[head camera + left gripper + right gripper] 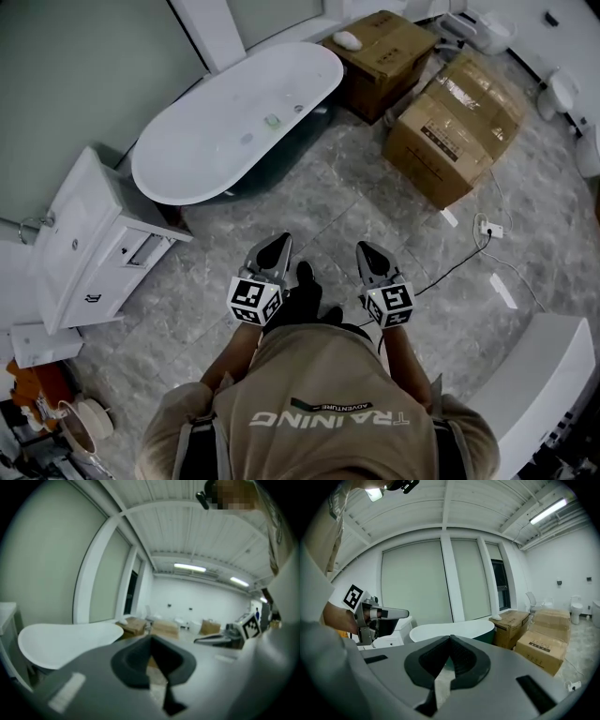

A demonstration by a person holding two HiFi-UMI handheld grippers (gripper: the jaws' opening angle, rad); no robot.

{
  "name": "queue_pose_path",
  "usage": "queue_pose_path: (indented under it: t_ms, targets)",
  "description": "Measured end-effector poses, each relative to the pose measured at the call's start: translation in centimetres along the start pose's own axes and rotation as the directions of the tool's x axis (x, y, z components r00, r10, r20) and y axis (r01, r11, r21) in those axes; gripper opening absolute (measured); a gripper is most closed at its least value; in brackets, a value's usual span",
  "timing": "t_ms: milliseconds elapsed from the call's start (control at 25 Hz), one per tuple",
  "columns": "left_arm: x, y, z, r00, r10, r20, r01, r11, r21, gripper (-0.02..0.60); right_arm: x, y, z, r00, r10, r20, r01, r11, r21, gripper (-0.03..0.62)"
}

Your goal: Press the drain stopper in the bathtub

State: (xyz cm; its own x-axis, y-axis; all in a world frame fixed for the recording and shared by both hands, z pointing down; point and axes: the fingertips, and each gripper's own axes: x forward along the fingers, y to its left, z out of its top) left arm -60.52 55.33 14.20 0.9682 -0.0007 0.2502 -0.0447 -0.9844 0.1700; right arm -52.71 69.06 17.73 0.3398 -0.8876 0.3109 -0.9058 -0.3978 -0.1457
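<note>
**Standing Back, Nothing Held**

A person in a beige work shirt (319, 394) stands on the grey marble-patterned tile floor (328, 202), holding both tools out at waist height. The black, pointed left gripper (277, 244) has its jaws brought together at the tips with nothing between them. The matching right gripper (367, 250) just beside it is the same, pinched closed and empty. Each carries its white cube with black square markers at the back. Both point forward over bare floor, well apart from anything they might touch.

To the person's left stands a white vanity cabinet (82, 239). To the right, a black cable runs across the tiles to a small white power strip (489, 228).

Further ahead sits the white oval freestanding bathtub (202, 150), dark on its outer wall and set at a slant across the room. On its floor, near the middle, lies a small round grey drain stopper (247, 138), too small to make out clearly. A small pale green object (273, 120) lies just beyond it.

Past the tub's far end stand two large brown cardboard boxes (457, 122). White toilets (562, 89) line the far right edge of the room.
</note>
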Motion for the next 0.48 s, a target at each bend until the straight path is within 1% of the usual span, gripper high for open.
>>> queue_pose_path:
  t_ms: [120,240,320,480]
  targets:
    - [3.5,2.4,0.3,1.000,-0.020,-0.002,0.020,1.000,0.001,0.002,3.4,-1.5,1.0,1.000,0.003,-0.009,-0.003,1.000,0.008,0.009]
    - [7.3,4.7,1.0,0.999,-0.047,-0.012,0.047,0.999,0.013,0.002,6.2,-3.3,2.6,0.999,-0.027,-0.026,0.027,1.000,-0.003,0.009]
    - [10.2,5.8,2.3,0.997,-0.080,-0.008,0.081,0.997,0.014,0.002,8.0,-4.9,4.3,0.999,-0.049,-0.022,0.049,0.999,-0.019,0.009]
    - [14.8,8.1,5.0,0.989,-0.149,0.001,0.149,0.986,0.077,0.002,11.8,-7.3,7.3,0.995,-0.096,0.002,0.096,0.995,-0.028,0.009]
